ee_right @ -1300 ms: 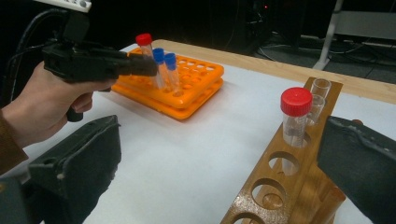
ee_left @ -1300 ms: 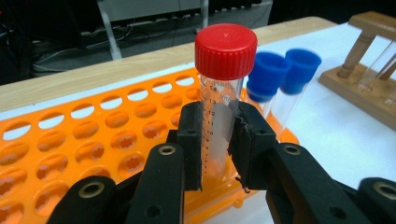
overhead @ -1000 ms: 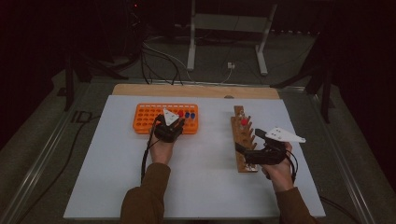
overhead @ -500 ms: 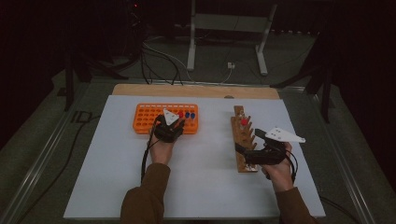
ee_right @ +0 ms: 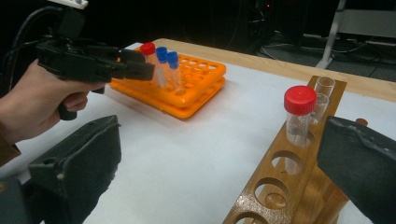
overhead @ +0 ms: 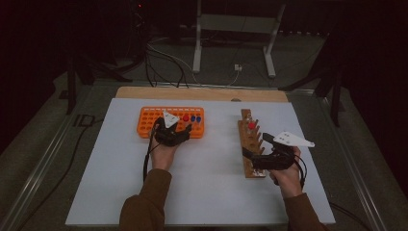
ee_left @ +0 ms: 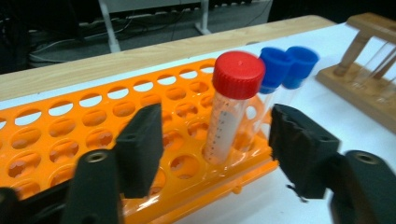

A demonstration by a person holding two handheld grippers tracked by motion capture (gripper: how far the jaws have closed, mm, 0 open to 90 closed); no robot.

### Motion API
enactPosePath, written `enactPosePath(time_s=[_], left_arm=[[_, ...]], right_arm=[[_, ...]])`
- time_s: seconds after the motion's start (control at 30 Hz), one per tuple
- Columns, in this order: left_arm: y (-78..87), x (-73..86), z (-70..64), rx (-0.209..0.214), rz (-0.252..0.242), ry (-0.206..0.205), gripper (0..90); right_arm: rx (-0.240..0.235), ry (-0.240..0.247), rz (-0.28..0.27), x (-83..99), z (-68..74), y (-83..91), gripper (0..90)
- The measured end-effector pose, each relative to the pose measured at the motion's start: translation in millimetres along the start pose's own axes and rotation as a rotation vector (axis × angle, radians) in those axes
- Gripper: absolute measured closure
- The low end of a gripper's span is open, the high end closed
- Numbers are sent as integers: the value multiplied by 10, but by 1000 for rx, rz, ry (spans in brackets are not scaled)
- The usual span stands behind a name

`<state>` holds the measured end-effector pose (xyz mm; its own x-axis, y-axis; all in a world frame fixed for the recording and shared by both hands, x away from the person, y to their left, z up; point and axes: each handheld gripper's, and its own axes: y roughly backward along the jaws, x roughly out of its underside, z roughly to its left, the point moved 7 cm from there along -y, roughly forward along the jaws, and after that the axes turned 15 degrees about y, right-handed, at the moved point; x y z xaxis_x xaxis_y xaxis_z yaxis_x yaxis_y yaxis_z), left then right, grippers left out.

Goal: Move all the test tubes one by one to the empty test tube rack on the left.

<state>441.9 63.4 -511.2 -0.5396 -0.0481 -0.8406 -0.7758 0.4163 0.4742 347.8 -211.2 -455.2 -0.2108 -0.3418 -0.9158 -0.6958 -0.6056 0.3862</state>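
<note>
Straddling the red-capped clear plastic tube [ee_left: 232, 105] in the orange perforated plastic rack [ee_left: 84, 140], the released left gripper [ee_left: 217, 144] is judged poised for closing, while the right gripper [ee_right: 224, 186] is held agape.

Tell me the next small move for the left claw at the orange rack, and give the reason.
Probably ease the left claw forward, then close on the red-capped tube. Its jaws stand open on either side of that tube, which sits upright in the orange rack, just ahead of the fingertips and not yet touched. Two blue-capped tubes stand close behind, so go gently.
</note>
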Motion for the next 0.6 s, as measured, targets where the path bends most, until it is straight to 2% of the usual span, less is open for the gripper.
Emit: enactPosePath(time_s=[0.17,0.3,0.4,0.47,0.6], left_arm=[[103,-36,-3,31,-14,34,221],[201,-54,28,36,-28,56,151],[272,-56,52,33,-35,67,62],[320,-47,75,22,-32,63,25],[448,-38,106,34,-49,66,7]], right_arm=[[0,0,0,1,3,-1,1],[0,1,0,0,5,-2,1],[0,1,0,0,7,-3,1],[1,3,-1,-4,8,-1,1],[3,1,-4,-10,5,10,1]])
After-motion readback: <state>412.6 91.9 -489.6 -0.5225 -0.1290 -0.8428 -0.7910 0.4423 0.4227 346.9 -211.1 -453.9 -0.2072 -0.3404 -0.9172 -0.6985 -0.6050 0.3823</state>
